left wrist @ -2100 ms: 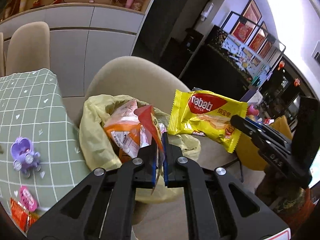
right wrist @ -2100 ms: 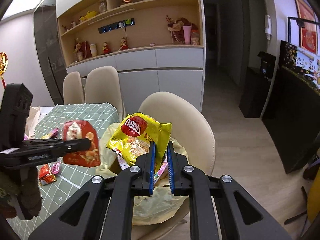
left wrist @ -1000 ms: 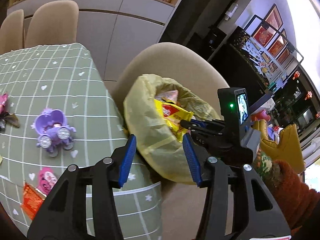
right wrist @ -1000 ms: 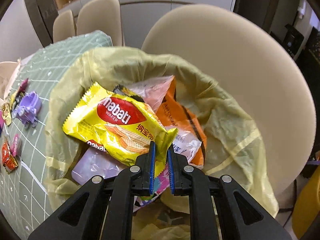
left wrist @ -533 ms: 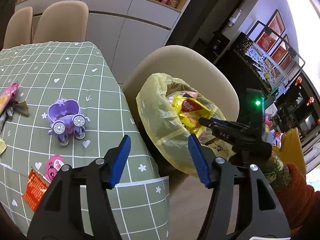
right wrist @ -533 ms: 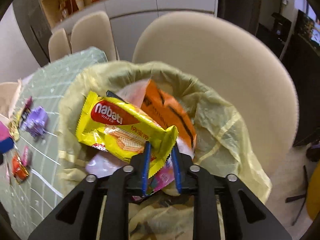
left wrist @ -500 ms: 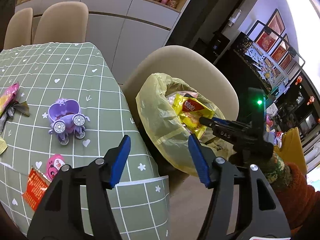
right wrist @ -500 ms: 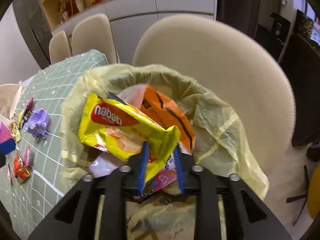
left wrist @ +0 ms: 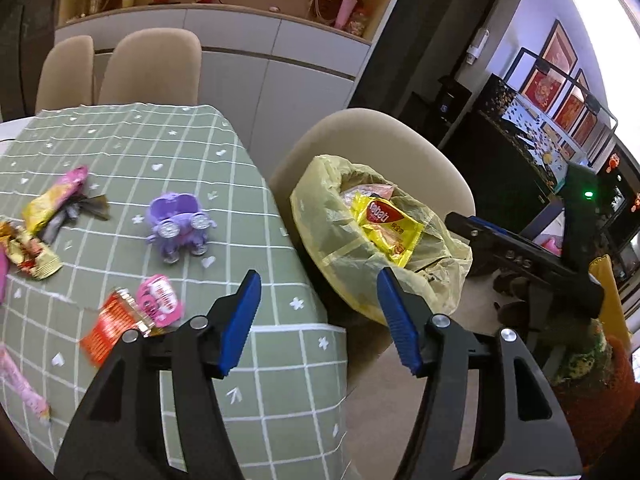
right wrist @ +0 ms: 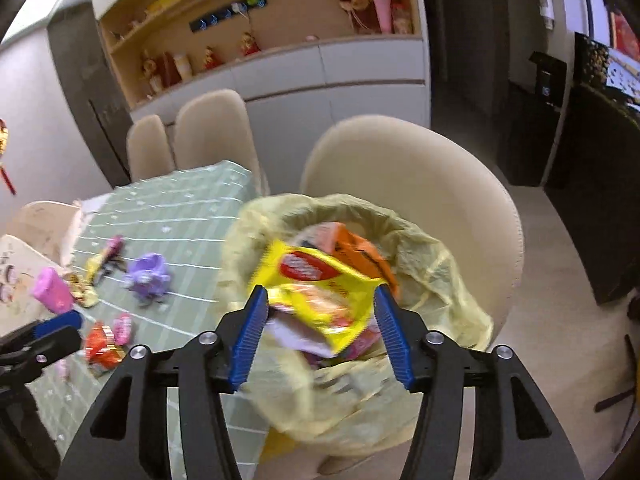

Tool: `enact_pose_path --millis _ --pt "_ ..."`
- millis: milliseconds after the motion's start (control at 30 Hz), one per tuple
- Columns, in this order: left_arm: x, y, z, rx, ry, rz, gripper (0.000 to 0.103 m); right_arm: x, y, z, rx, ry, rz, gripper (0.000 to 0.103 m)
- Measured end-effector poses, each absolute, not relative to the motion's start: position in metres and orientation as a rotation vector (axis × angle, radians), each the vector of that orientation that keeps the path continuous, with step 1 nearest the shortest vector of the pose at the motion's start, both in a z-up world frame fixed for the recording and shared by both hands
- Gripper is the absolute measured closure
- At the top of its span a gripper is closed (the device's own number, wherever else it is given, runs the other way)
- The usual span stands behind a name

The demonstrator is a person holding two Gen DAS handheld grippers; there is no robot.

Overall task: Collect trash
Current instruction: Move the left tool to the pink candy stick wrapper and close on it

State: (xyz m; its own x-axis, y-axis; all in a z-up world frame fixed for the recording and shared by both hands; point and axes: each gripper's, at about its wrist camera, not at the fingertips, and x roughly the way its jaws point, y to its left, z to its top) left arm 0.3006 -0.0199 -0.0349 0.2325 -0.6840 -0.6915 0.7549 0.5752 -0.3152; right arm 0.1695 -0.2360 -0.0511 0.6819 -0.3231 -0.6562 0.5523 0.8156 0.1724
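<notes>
With my right claw [right wrist: 318, 330] just opened wide, empty, over the wafer packet [right wrist: 320, 294] in the bag [right wrist: 436, 276], I steer my wide, empty left claw [left wrist: 318, 322] to the wrappers [left wrist: 132, 316] at lower left on the table [left wrist: 192, 160].

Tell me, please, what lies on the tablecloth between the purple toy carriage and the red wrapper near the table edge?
In the left wrist view, a pink wrapper lies between the purple toy carriage and the red wrapper, touching the latter.

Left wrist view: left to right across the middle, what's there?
Yellow-pink wrapper → purple toy carriage → yellow trash bag → yellow wafer packet → right gripper.
</notes>
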Motion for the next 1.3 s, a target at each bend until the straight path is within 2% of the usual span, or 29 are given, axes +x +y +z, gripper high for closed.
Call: enact_pose_path --millis 200,533,800,967,1300 --pt "0.3 0.022 -0.038 0.104 0.894 -0.946 0.046 0.176 -0.179 -0.051 0.368 0.626 -0.387 0.05" --pt "0.322 0.136 -0.062 0.077 0.938 -0.746 0.046 0.209 -0.087 -0.081 0.376 0.692 -0.241 0.05" --pt "0.354 0.227 -0.097 -0.081 1.043 -0.599 0.046 0.229 -0.044 -0.094 0.374 0.699 -0.2 0.05" --pt "0.374 0.248 -0.116 -0.152 1.094 -0.553 0.046 0.233 -0.034 -0.107 0.416 0.725 -0.195 0.05" --pt "0.409 0.237 -0.141 -0.114 1.131 -0.396 0.046 0.234 -0.021 -0.135 0.417 0.785 -0.216 0.05"
